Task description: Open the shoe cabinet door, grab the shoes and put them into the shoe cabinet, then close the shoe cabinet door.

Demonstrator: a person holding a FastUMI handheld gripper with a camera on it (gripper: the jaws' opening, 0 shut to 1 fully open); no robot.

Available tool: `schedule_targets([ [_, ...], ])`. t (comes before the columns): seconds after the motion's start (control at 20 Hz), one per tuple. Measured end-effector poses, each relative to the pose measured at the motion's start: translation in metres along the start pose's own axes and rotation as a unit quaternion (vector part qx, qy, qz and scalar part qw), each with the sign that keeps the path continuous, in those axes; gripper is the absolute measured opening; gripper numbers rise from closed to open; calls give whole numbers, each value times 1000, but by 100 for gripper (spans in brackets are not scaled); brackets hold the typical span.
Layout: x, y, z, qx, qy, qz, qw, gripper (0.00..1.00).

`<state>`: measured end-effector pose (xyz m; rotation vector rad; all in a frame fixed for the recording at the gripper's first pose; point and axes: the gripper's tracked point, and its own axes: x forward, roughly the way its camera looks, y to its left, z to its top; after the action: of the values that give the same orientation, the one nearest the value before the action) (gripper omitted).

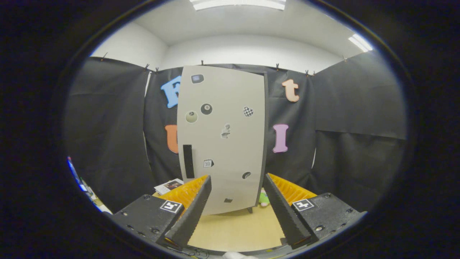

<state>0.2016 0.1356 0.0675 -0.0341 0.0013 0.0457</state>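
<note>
Gripper view: left of the fingers, a small printed booklet [169, 186] lies on the pale wooden floor [233, 226]. The gripper [237, 212] is spread wide, grasping nothing. Beyond the fingers stands the tall beige shoe cabinet [222, 140], door closed, a black vertical handle strip [188, 161] near its left edge. A small green object [264, 198] sits at its right foot.

The shoe cabinet [222, 136] stands upright on the wooden floor, beyond the fingers. Its pale door is closed, dotted with small stickers, with a dark vertical handle [188, 161] near its left edge.
</note>
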Motion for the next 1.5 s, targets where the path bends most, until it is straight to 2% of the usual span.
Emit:
schedule_targets([
  [0.5, -27, -17, -4, 3, -2, -22, 1000, 97],
  [1.5, -17, -31, -25, 17, 28, -28, 999, 97],
])
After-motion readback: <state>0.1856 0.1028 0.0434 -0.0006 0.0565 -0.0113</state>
